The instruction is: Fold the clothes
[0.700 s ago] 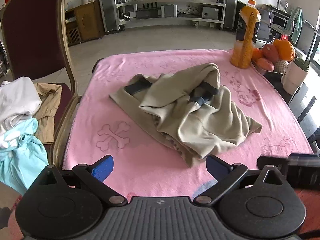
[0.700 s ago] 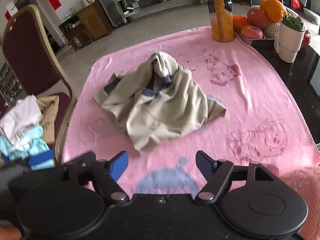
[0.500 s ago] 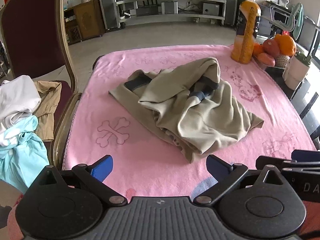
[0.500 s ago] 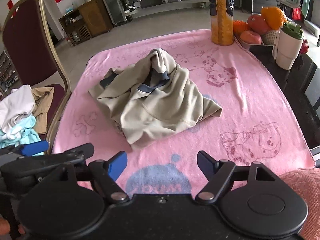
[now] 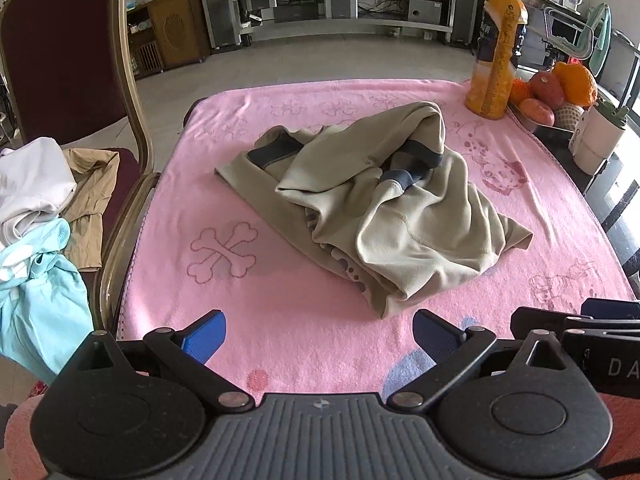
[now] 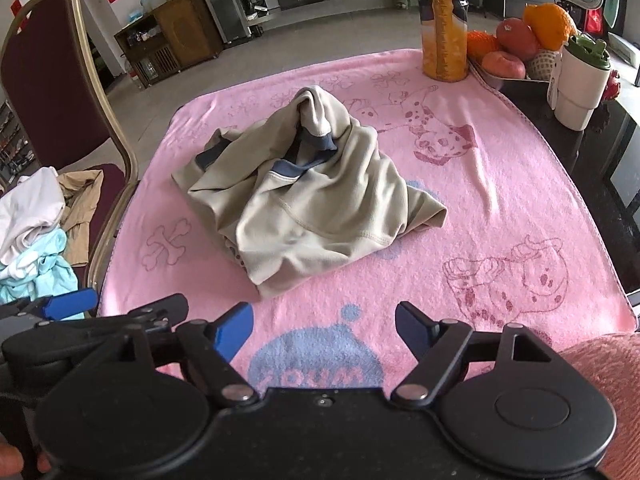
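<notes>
both views slid a bit closer over the near edge, shirt itself didn't budge | beige garment (image 5: pixel 376 200) lies crumpled mid pink blanket (image 5: pixel 280 320), not folded | left gripper (image 5: pixel 320 336) and right gripper (image 6: pixel 324 328) spread wide, holding nothing

soft matt beige fleece top (image 5: pixel 384 208), fuzzy pink terry blanket (image 5: pixel 288 320), matt black plastic grippers, shiny gold metal chair frame (image 5: pixel 132 92)
</notes>
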### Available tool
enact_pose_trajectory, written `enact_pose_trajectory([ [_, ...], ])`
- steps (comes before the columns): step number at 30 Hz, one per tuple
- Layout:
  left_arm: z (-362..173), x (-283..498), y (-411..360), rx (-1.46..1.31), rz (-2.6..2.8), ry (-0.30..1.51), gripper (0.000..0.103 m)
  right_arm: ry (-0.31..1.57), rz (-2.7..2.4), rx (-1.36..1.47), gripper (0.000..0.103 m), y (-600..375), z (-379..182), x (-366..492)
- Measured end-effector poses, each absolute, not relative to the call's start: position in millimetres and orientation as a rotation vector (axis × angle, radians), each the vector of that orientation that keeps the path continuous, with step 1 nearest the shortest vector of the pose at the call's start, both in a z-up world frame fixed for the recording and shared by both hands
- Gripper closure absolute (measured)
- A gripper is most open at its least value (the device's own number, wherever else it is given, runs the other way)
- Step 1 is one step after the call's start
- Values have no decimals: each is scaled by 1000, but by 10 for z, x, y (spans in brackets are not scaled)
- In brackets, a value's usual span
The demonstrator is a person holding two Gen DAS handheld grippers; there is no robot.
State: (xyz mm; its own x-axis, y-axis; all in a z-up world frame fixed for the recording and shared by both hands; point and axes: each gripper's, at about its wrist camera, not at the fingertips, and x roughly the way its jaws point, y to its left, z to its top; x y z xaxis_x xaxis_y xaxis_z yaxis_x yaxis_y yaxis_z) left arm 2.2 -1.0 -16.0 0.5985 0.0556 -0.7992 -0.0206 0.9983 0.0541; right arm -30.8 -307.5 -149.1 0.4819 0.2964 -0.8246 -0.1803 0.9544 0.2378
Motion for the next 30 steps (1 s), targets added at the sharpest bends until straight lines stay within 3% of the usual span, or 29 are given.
enact_pose_trajectory([
  [30,-146,23,-11,41,55,927,3,979,286,90,20,-3036,-1404,-321],
])
